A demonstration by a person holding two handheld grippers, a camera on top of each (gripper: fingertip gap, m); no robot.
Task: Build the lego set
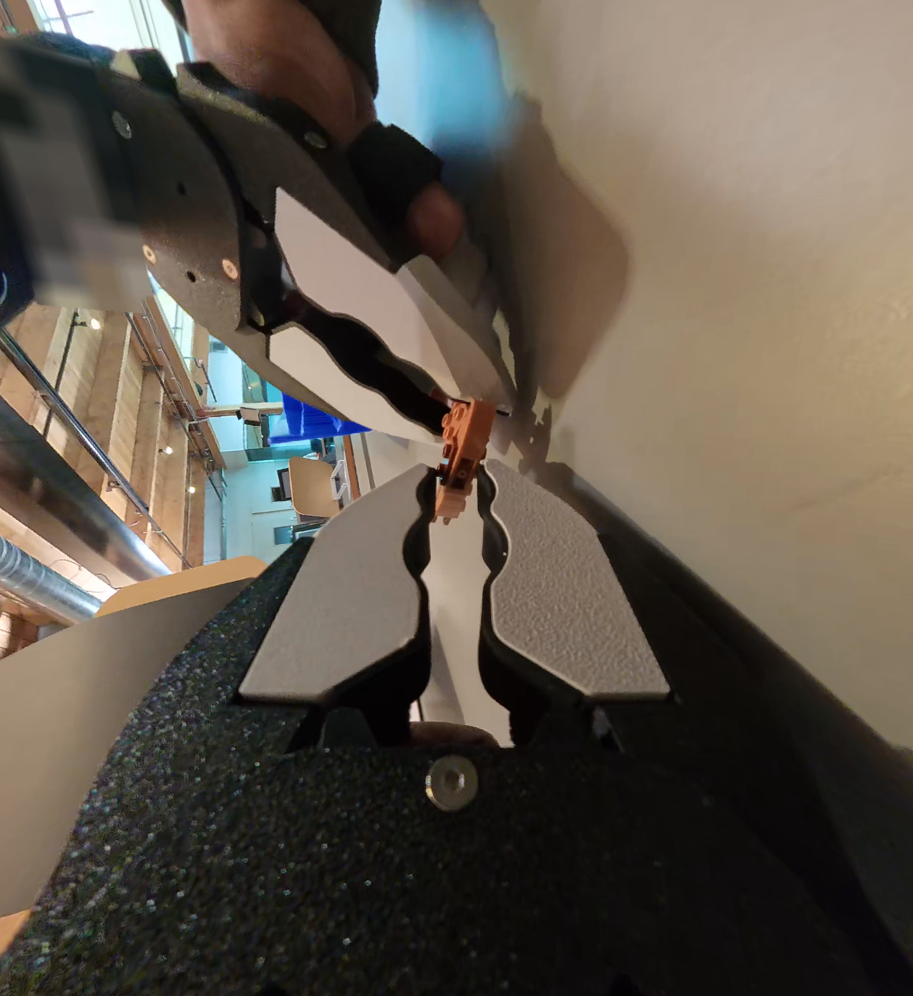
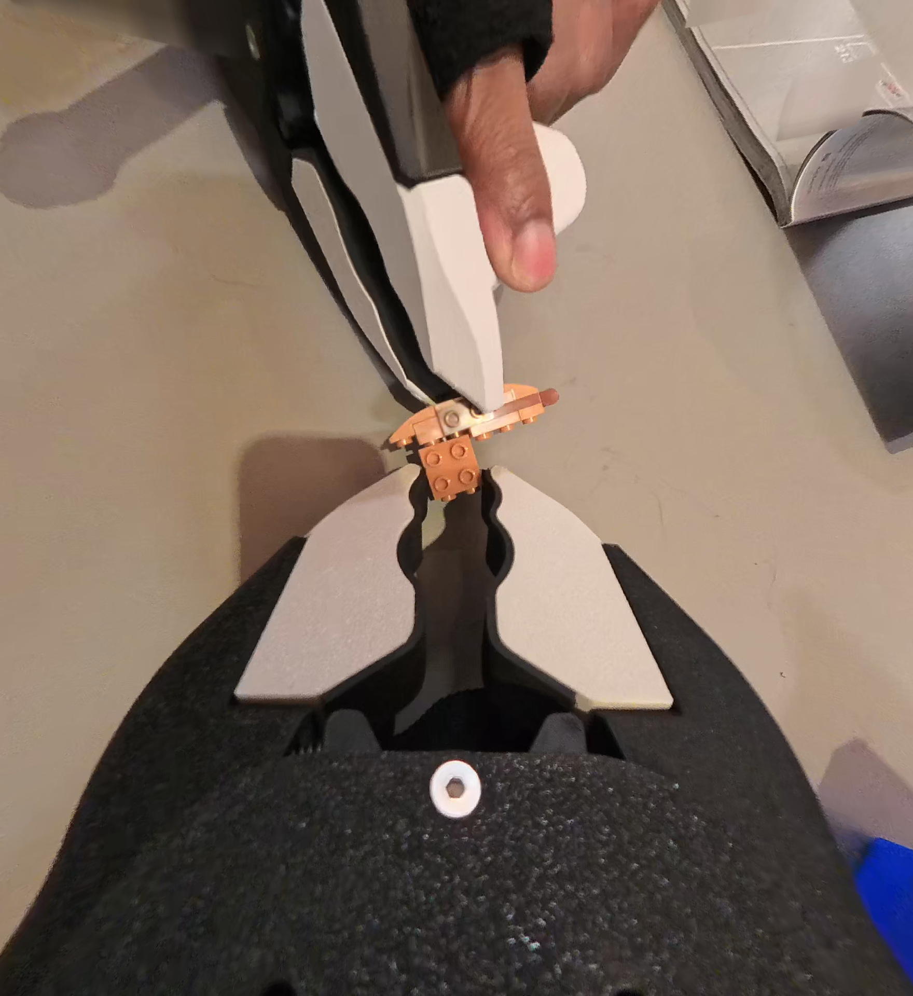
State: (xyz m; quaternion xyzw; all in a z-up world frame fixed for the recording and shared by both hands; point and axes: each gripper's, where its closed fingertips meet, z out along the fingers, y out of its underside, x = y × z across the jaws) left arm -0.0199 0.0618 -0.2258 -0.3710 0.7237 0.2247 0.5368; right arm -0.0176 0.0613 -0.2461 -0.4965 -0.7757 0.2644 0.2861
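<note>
Both tools were clenched on orange lego parts, held up off the table [image 2: 120, 334] and meeting tip to tip. Right tool [image 2: 453, 482] gripped a small square brick [image 2: 451, 474], studs facing the camera. Left tool [image 2: 462, 401] came in from the far side and pinched the flatter orange sub-assembly [image 2: 470, 417], a curved plate stack with a small grey piece in it. Brick sat just under the sub-assembly, touching or nearly so; I couldn't tell if it was seated. My read: each tool held one half so the two could be pressed together in mid-air, with the left acting as the fixed side. In the left wrist view the left tool [image 1: 457, 485] had the orange part [image 1: 462, 458] edge-on between its tips, and the right tool [image 1: 443, 415] was blurred. Hard to make out: the joint face between the parts, hidden by the left tool's white finger [image 2: 465, 334]. Which studs mated was not visible. An open instruction booklet [image 2: 848, 161] lay toward the table's far right edge, cut off by the frame. A blue thing [image 2: 907, 884] at the near right was also cut off, and I couldn't identify it. No loose bricks were in view.
</note>
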